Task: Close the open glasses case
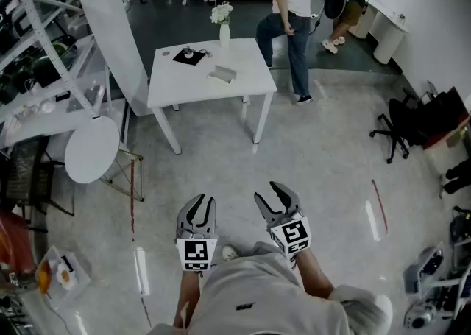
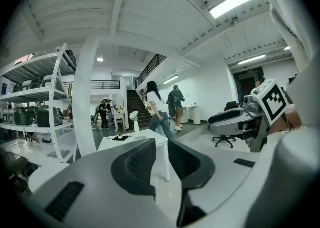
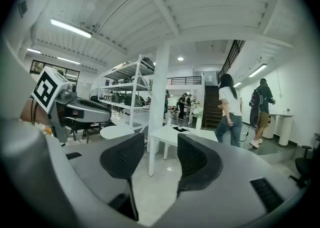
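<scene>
Both grippers are held low in front of the person, well apart from the work. The left gripper (image 1: 200, 201) is released, jaws a small gap apart, nothing between them. The right gripper (image 1: 267, 194) is also released, its gap a bit wider, empty.

The task's thing looks to be the small flat grey glasses case (image 1: 222, 73) on the square white table (image 1: 184, 83), near the front right part of the top. It's too small to tell lid from base or which way the hinge faces. A black mat (image 1: 190, 56) with a small item lies further back, and a white vase of flowers (image 1: 223, 32) stands at the far edge. A person in a white top (image 1: 287, 2) walks just beyond the table.

Step in hand, judged: approach.
- Walk up square to the table's front edge so both grippers reach.
- Keep the jaws apart.
- Work out the hinge side once close.
- Probably steady the base with one gripper and fold the lid down with the other, pressing near the free edge.
- Stay off the vase.
</scene>
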{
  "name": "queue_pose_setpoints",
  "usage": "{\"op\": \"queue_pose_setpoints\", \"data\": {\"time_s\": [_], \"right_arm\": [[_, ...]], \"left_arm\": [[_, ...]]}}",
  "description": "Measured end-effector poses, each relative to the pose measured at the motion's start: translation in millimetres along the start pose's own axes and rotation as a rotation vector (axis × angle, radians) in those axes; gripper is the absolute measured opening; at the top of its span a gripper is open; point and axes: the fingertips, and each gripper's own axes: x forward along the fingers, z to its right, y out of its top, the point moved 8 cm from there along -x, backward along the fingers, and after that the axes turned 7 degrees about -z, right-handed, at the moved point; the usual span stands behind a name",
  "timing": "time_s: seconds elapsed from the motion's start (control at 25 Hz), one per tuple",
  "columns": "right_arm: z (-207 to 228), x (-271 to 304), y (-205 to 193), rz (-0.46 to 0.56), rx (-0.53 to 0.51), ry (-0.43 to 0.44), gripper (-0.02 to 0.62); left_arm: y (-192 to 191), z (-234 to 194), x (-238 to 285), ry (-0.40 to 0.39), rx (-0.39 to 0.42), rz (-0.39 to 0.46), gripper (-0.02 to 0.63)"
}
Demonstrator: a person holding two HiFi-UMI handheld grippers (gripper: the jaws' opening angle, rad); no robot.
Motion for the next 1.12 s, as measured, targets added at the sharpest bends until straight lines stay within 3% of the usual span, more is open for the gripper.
{"op": "queue_pose_setpoints", "data": {"time_s": [0.6,1.12], "right_arm": [[-19.1,41.2,9.3,-0.002,0.021,0.012,0.195],[23.5,104.7,18.3,-0.004,0.033,0.026,0.189]], "left_arm": [[-6.6,-31.6,20.3,-0.008,-0.006,-0.002,0.114],[4.1,-59.6,93.6,-0.014,0.004,-0.019,0.114]]}}
